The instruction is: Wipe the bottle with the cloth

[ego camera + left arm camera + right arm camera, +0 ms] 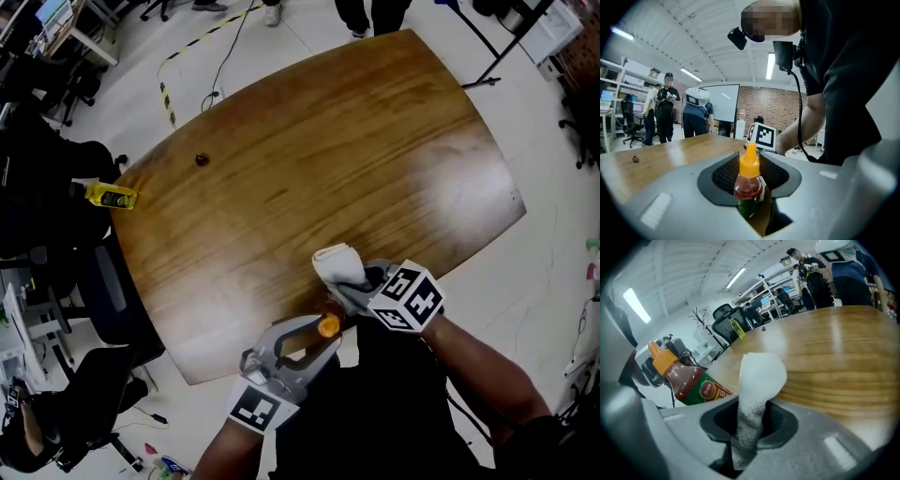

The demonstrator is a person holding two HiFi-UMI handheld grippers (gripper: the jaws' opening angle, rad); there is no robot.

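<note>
A small sauce bottle (748, 186) with an orange cap, red contents and a green label stands between the pads of my left gripper (751, 165), which is shut on it. In the head view the bottle (328, 326) is held over the near edge of the wooden table (309, 169), and the left gripper (314, 339) comes in from below. My right gripper (364, 287) is shut on a white cloth (339, 266), just right of and beyond the bottle. In the right gripper view the cloth (761, 376) rises from the right gripper (751, 423), with the tilted bottle (686, 380) at its left, apart from the cloth.
A yellow bottle (112, 196) lies off the table's left edge among dark office chairs (103, 291). A small dark object (202, 160) sits on the far left of the tabletop. People (665, 112) stand beyond the table's far end.
</note>
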